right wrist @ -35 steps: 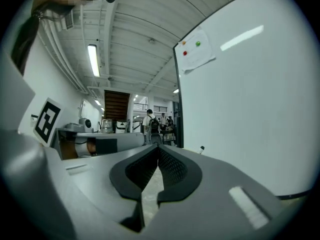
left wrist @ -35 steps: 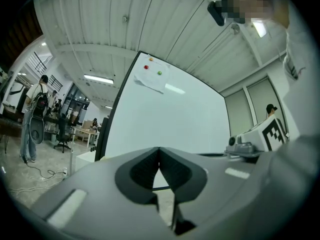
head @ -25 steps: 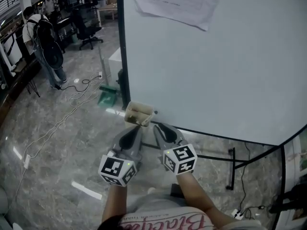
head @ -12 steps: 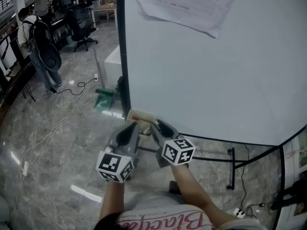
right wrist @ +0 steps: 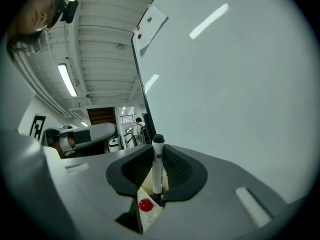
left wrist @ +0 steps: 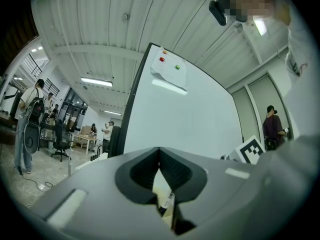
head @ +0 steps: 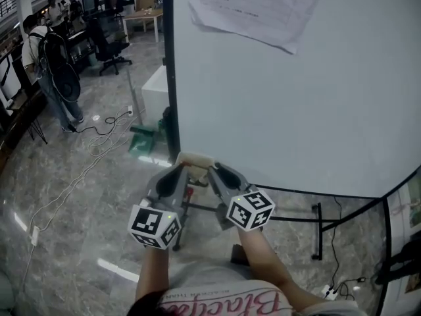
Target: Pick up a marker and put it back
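Head view: we stand before a whiteboard (head: 296,110) that carries a sheet of paper (head: 256,8) near its top edge. Both grippers reach to the board's lower left corner, where a small beige holder (head: 195,158) sits against the frame. The left gripper (head: 183,171) meets the holder's left end and the right gripper (head: 213,171) its right end, and their marker cubes face us.

Right gripper view: the jaws pinch the marker (right wrist: 158,169), a white barrel with a black cap. It stands upright between the two dark pads with the cap clear above them. These jaws have just been closing, with the marker between them. Just below the pads we see a corner of the beige holder bearing a round red spot (right wrist: 145,204). We cannot tell what the spot is. The whiteboard fills the right of this view.

Left gripper view: the jaws are pressed together at their tips. Through the narrow slit behind the tips we see a sliver of the beige holder and a short length of a labelled barrel (left wrist: 168,200). We cannot tell whether the pads touch either one.

Background, head view: to the left lies a polished stone floor (head: 85,196) with a white cable (head: 72,176) trailing across it. A person with a backpack (head: 49,64) stands at the far left, well apart from us.
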A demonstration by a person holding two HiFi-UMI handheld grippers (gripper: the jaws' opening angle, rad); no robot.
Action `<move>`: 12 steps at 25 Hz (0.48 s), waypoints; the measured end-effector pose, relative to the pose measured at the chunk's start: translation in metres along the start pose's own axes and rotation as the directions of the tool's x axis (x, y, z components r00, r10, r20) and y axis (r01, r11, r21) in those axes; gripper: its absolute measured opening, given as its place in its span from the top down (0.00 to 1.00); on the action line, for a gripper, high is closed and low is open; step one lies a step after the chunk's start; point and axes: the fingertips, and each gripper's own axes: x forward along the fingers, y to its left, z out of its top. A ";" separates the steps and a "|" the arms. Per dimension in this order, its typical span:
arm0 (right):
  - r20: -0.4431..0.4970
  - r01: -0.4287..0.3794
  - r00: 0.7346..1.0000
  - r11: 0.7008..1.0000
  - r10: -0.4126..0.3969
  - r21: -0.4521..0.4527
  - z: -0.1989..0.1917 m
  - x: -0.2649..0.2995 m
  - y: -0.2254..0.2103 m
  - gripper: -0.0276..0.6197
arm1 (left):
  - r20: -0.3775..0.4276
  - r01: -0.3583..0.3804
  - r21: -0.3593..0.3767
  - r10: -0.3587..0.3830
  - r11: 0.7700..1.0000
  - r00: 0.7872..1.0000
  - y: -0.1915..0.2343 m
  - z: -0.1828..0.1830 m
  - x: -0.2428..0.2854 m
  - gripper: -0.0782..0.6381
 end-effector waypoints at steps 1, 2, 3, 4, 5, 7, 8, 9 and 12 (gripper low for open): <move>0.022 -0.011 1.000 1.000 0.011 -0.005 0.008 -0.003 0.004 0.86 | 0.007 0.004 0.005 -0.004 1.000 1.000 -0.002 0.003 0.000 0.89; 0.047 -0.023 0.999 1.000 0.024 -0.010 0.017 -0.007 0.008 0.85 | 0.014 0.008 0.011 -0.009 1.000 1.000 -0.004 0.007 0.000 0.89; 0.076 -0.038 0.996 0.999 0.039 -0.018 0.027 -0.011 0.014 0.86 | 0.022 0.013 0.018 -0.014 1.000 1.000 -0.006 0.011 -0.001 0.89; 0.107 -0.053 0.993 0.998 0.056 -0.034 0.039 -0.016 0.021 0.86 | 0.031 0.019 0.023 -0.020 1.000 0.999 -0.009 0.015 -0.001 0.89; 0.138 -0.063 0.988 0.996 0.071 -0.060 0.051 -0.022 0.028 0.86 | 0.041 0.026 0.026 -0.027 0.999 0.999 -0.012 0.020 -0.001 0.89; 0.192 -0.068 0.977 0.989 0.093 -0.130 0.073 -0.031 0.042 0.86 | 0.062 0.039 0.029 -0.040 0.999 0.997 -0.017 0.028 -0.002 0.89; 0.214 -0.068 0.972 0.985 0.102 -0.161 0.082 -0.036 0.048 0.86 | 0.071 0.042 0.036 -0.044 0.998 0.996 -0.020 0.032 -0.003 0.89; 0.233 -0.068 0.966 0.980 0.111 -0.186 0.089 -0.040 0.054 0.86 | 0.078 0.041 0.053 -0.045 0.998 0.996 -0.023 0.035 -0.004 0.89; 0.267 -0.077 0.955 0.975 0.133 -0.210 0.101 -0.049 0.064 0.86 | 0.077 0.023 0.118 -0.032 0.993 0.996 -0.030 0.038 -0.006 0.89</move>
